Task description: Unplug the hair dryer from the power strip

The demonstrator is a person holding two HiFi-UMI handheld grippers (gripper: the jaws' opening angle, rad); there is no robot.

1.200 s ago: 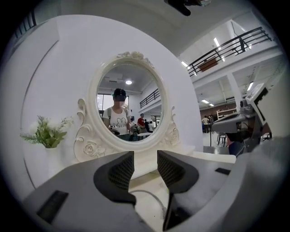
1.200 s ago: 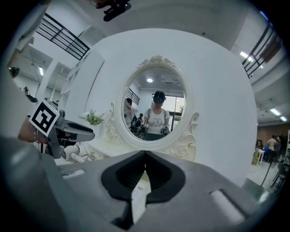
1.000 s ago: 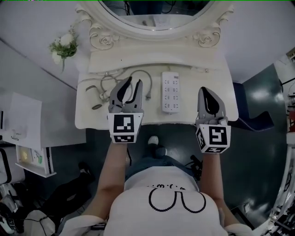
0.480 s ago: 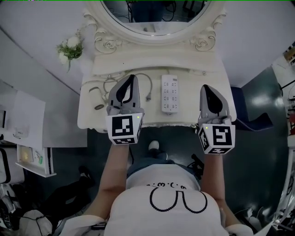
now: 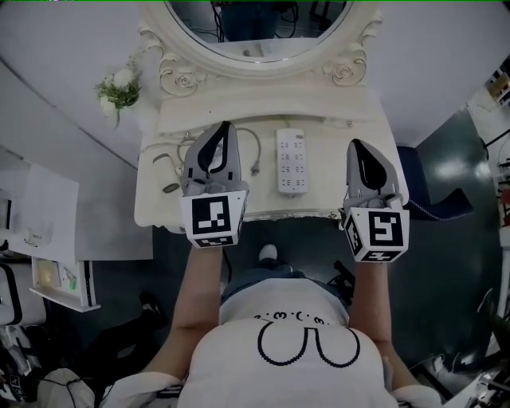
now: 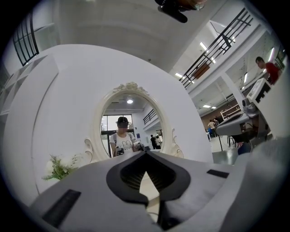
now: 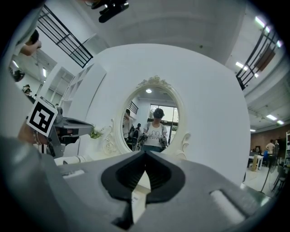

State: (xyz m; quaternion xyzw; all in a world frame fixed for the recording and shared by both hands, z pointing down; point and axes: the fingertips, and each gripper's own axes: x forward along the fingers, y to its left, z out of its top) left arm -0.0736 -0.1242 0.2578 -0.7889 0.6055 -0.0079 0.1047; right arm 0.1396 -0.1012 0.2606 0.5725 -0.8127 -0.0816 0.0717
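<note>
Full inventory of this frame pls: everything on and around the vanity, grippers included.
dressing table: 1, white, centre, in front of the person
oval mirror: 1, white carved frame, at the table's back
power strip: 1, white, table centre, sockets look empty
cable: 1, grey, looped left of the strip, plug end free
flower sprig: 1, white-green, left of the mirror
left gripper: 1, grey, shut, empty
right gripper: 1, grey, shut, empty

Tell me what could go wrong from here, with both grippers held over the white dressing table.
The thin grey cord lies looped on the white dressing table beneath the shut left gripper; lowering there could snag and drag it. The white rectangular power strip lies flat between it and the shut right gripper, near the front edge; a bump might push it off.
</note>
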